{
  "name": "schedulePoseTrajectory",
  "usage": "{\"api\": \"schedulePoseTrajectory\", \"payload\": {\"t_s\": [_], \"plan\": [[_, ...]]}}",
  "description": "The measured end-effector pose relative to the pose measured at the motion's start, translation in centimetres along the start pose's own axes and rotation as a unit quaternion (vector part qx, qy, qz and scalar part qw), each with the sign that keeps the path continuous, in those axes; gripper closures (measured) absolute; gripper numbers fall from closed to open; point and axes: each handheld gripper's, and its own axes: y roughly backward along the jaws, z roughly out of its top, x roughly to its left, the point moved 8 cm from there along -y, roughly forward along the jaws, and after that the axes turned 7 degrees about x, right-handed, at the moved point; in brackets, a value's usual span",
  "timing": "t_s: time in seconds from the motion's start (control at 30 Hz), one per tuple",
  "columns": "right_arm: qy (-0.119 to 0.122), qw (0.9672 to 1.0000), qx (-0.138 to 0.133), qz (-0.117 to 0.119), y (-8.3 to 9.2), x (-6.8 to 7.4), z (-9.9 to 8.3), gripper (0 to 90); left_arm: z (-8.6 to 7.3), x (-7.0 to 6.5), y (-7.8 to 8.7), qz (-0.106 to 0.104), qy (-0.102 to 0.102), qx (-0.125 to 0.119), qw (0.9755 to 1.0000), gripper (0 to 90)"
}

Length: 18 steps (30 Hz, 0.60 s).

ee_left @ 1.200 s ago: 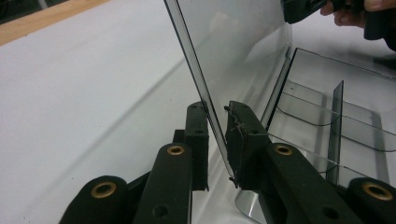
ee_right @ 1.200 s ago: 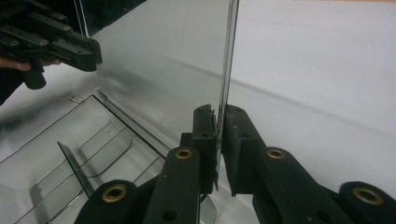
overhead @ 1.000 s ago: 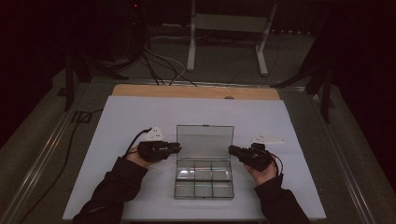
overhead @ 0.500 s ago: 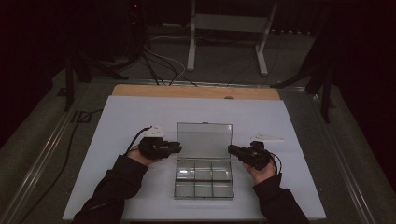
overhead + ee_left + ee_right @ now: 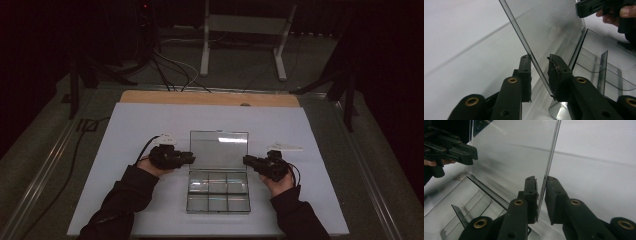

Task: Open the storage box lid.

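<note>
A clear plastic compartment box [image 5: 188,196] lies open on the white table top, its lid [image 5: 219,149] standing up behind the tray. My left gripper [image 5: 192,158] is at the lid's left edge. In the left gripper view the lid [image 5: 549,30] runs between the left gripper [image 5: 539,72] pads with a gap beside it. My right gripper [image 5: 245,160] is at the lid's right edge. In the right gripper view the lid [image 5: 511,152] also stands loose between the right gripper [image 5: 541,192] pads. Both pairs of jaws have just been opening.
The white sheet [image 5: 125,130] covers the table, with a wooden strip [image 5: 210,98] along its far edge. A metal stand [image 5: 240,45] and cables [image 5: 170,70] sit on the floor beyond. Table rails [image 5: 45,175] run down both sides.
</note>
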Motion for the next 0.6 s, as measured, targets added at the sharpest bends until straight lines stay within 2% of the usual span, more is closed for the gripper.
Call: {"api": "schedulePoseTrajectory", "payload": {"t_s": [0.23, 0.6], "plan": [[-0.005, 1.0000, 0.005, -0.001, -0.28, -0.03, -0.13, 75.6, -0.17, 0.10, -0.20, -0.007, 0.016, 0.005, 0.9998, 73.2], [-0.027, 0.9995, 0.018, -0.003, -0.80, -0.20, -0.37, 71.4, -0.62, 0.19, -0.78, -0.019, 0.041, 0.022, 0.9987, 67.0]]}}
